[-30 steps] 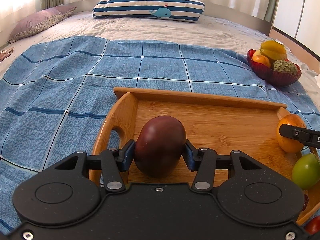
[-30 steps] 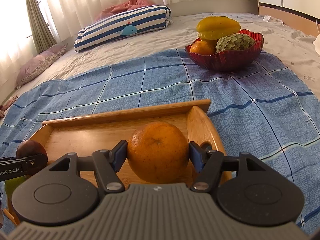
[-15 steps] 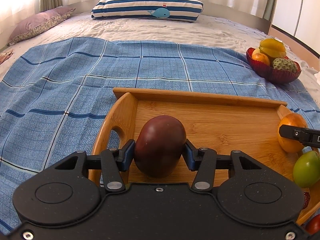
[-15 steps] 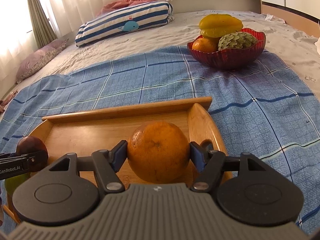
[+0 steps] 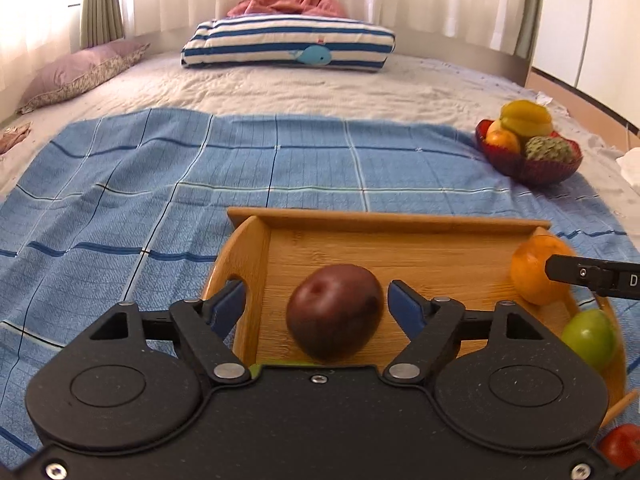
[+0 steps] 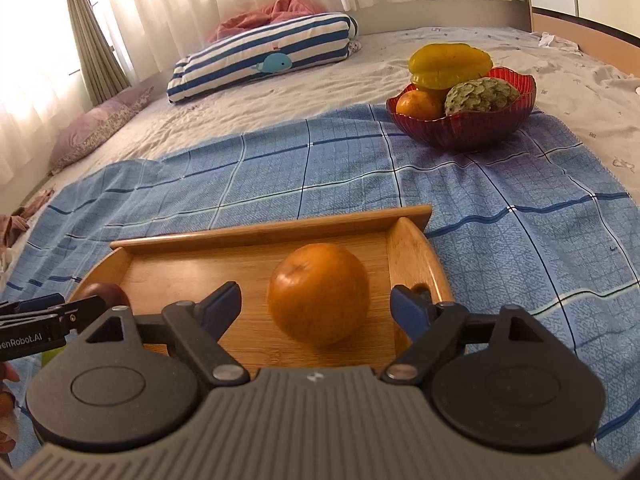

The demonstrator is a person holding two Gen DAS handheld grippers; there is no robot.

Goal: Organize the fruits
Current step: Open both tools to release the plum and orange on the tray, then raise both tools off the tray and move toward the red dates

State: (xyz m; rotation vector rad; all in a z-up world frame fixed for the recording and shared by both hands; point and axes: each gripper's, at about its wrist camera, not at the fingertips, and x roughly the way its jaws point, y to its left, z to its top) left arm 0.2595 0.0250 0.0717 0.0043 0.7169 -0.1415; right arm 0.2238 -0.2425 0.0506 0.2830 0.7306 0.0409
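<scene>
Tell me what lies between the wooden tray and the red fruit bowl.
Only bare blue checked cloth separates the wooden tray from the red fruit bowl, clearest in the right wrist view.

I see a dark maroon, egg-shaped smooth fruit (image 5: 334, 312) resting on the floor of the bamboo wooden tray (image 5: 384, 220), near its left handle end, dimple facing up and toward camera. Round orange citrus fruit (image 6: 318, 294) sits on the same tray floor at the right end, just beside the curved right wall, stem scar up. A glossy green round fruit (image 5: 590, 338) lies near the tray's right front edge. A red round fruit (image 5: 620, 444) is partly visible at the front right corner; can't tell whether it's on the tray.
</scene>
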